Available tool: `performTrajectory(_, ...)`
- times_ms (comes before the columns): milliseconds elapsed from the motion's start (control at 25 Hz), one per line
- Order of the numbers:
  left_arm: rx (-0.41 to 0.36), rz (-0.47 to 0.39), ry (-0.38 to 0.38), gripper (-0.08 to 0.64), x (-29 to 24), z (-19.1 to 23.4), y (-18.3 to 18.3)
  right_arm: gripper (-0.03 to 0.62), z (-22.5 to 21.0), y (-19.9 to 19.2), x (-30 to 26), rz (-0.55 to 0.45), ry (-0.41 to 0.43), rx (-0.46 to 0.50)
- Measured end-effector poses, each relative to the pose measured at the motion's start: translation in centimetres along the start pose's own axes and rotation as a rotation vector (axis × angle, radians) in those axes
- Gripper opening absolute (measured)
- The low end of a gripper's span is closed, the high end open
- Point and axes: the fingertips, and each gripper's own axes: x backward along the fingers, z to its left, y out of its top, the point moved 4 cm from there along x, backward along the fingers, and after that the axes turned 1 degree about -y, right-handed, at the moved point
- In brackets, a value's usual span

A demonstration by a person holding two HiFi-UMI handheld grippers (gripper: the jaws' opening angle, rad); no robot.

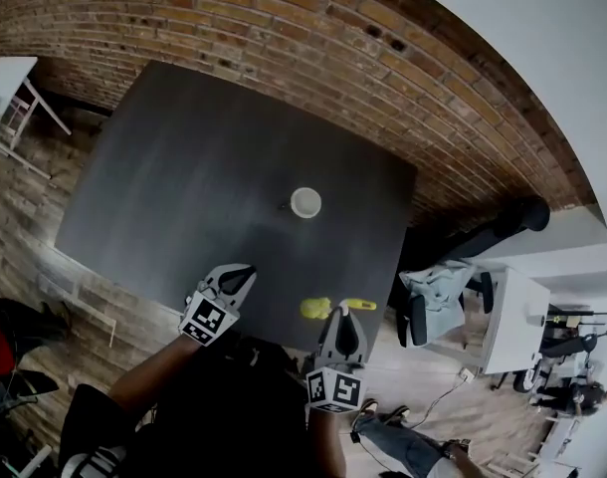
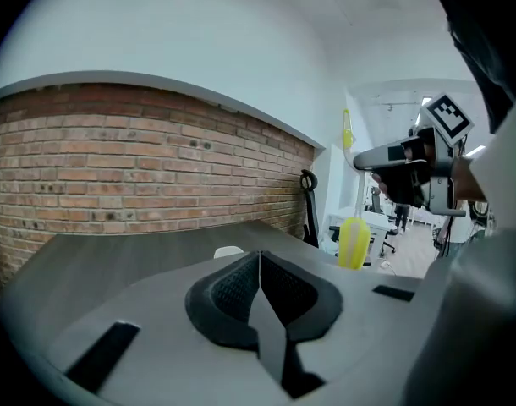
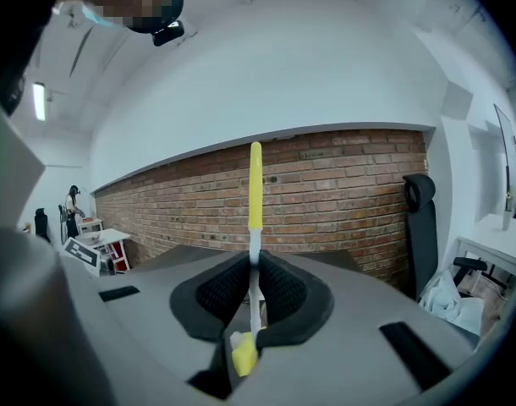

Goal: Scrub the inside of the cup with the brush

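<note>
Right gripper (image 1: 340, 319) clamped on brush (image 1: 316, 308) at thin shaft; left gripper (image 1: 240, 275) closed, empty. Cup (image 1: 305, 202) upright mid-table (image 1: 174, 167), unheld, well apart from both. Risk: unsteadied cup tips or slides under scrubbing; brush pivots in narrow grip.

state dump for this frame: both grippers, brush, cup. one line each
left gripper: shut, nothing between the jaws.
right gripper: shut on the brush.
brush: clamped by its handle, not in the cup.
cup: upright on the table, mouth up, apart from both grippers.
</note>
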Motion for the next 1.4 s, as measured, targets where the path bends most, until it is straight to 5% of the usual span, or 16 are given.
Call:
performTrajectory(480,0.032,0.093,-0.046,0.035,-7.5,3.6,-4.2,0.051,-0.3,-0.9,-7.2,0.017,0.021,0.013)
performTrajectory(1000,-0.109,0.2,-0.028,0.041,-19.9,10.3,-7.9,0.051,-3.2,-1.6,-18.9,-0.025,0.068,-0.09)
performTrajectory(1400,-0.143,0.264,-0.113,0.132,-25.3,11.9,-9.8,0.051,-5.2,-3.0,-21.9,-0.004,0.078,-0.135)
